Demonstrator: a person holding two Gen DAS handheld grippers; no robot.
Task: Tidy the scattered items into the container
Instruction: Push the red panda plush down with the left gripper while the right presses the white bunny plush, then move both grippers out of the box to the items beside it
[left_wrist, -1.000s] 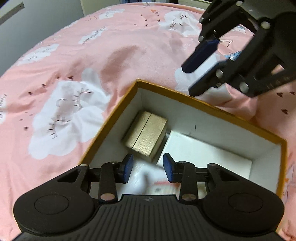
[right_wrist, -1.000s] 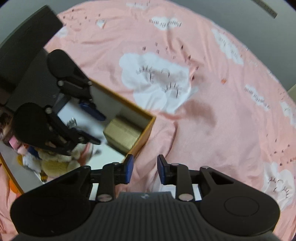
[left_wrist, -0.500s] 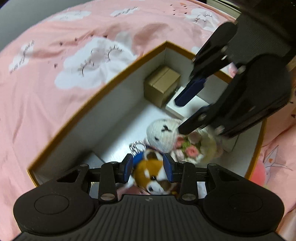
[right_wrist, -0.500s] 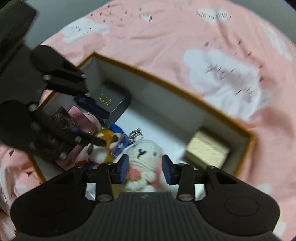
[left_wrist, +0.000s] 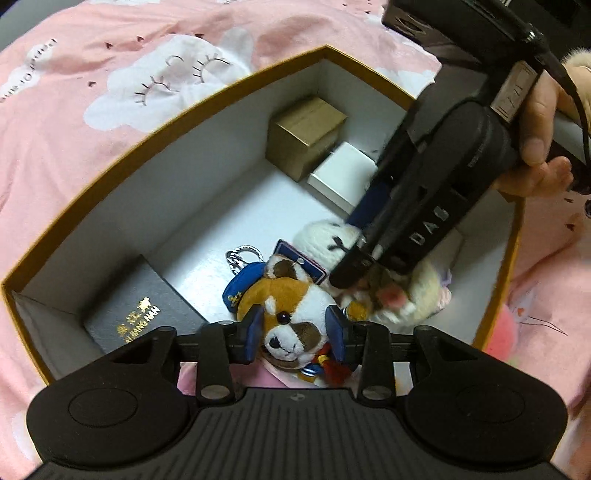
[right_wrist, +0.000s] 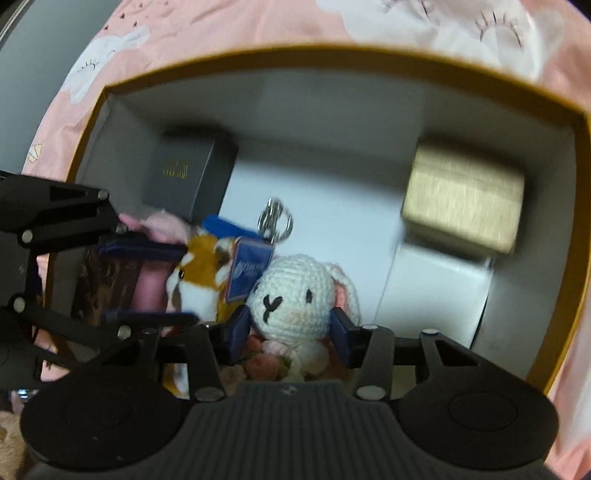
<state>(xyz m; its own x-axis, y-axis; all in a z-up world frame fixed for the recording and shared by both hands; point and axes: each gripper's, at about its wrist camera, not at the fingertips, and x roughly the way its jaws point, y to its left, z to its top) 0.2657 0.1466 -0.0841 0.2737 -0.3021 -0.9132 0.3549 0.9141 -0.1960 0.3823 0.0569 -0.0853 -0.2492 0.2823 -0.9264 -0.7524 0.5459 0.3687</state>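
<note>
Both grippers are reaching down into the box (left_wrist: 110, 177), which is sitting on the pink bedspread (left_wrist: 74, 74). The left gripper (left_wrist: 295, 334) is straddling the head of the fox toy (left_wrist: 291, 314), its jaws closing, pads at the cheeks, though a firm clamp cannot be confirmed. The right gripper (right_wrist: 290, 330) is bracketing the white crocheted bunny (right_wrist: 295, 295), jaws opening, so the bunny looks to be getting released onto the box floor. Both toys are lying inside the box, beside a dark case (left_wrist: 140, 314), a brown carton (left_wrist: 306, 133) and a white carton (left_wrist: 343, 177). To do this well, the right jaws should be clearing the bunny fully before lifting straight up, avoiding the keyring (right_wrist: 275, 219) and the other gripper.
</note>
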